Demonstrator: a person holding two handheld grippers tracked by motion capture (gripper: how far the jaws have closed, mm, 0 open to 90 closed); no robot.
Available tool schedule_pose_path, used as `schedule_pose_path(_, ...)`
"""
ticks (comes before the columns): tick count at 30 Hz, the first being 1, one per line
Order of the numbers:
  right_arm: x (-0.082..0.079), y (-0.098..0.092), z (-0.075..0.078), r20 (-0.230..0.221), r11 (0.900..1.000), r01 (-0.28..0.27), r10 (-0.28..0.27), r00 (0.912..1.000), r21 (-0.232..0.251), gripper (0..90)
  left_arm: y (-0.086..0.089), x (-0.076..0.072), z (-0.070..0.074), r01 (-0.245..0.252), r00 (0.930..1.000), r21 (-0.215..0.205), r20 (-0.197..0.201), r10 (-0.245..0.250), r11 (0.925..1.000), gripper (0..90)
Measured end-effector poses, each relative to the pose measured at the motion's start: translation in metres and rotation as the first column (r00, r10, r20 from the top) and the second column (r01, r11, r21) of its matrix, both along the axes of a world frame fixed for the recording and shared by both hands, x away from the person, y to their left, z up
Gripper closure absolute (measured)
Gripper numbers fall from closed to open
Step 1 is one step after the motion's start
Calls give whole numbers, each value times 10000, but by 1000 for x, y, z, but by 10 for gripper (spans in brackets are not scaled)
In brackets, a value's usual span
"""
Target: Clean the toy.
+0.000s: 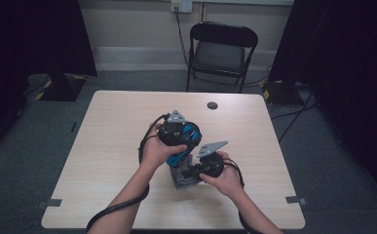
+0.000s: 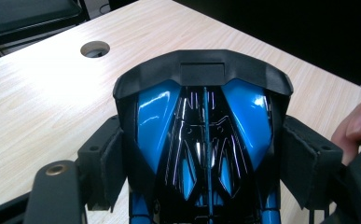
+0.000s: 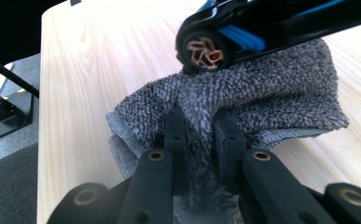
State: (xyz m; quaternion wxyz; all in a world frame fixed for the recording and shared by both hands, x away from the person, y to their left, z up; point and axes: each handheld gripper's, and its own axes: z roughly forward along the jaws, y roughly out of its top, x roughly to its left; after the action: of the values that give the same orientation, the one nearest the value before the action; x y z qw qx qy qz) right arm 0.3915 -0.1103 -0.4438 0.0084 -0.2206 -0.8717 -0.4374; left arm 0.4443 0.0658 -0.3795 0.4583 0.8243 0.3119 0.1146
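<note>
The room is dim around the edges; dark curtains at both sides swallow the light, while the pale wooden table (image 1: 108, 146) catches an even overhead glow and throws only soft shadows beneath the hands. In the left gripper view, the glossy blue toy car (image 2: 204, 140) shows bright streaks of glare, and the near jaws are soft and blurred. In the right gripper view, the grey towel (image 3: 262, 93) is crisp, the tabletop washes out pale, and the corners fall dark.
</note>
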Motion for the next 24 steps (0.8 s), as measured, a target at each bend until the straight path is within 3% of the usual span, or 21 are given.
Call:
schedule_pose_path(14,-5,7,-5,-36,9979,-488,487,9988,-438,785,-3,2,3,-88,9999,-165,86,89,9998,255)
schedule_pose_path(19,0,-5,-5,14,9980,-189,190,9998,-596,786,3,1,6,-131,9999,-242,77,133,9996,255)
schedule_pose_path(24,6,-25,1,66,9970,387,-383,9992,-664,786,11,-1,7,-130,9998,-58,140,131,9999,255)
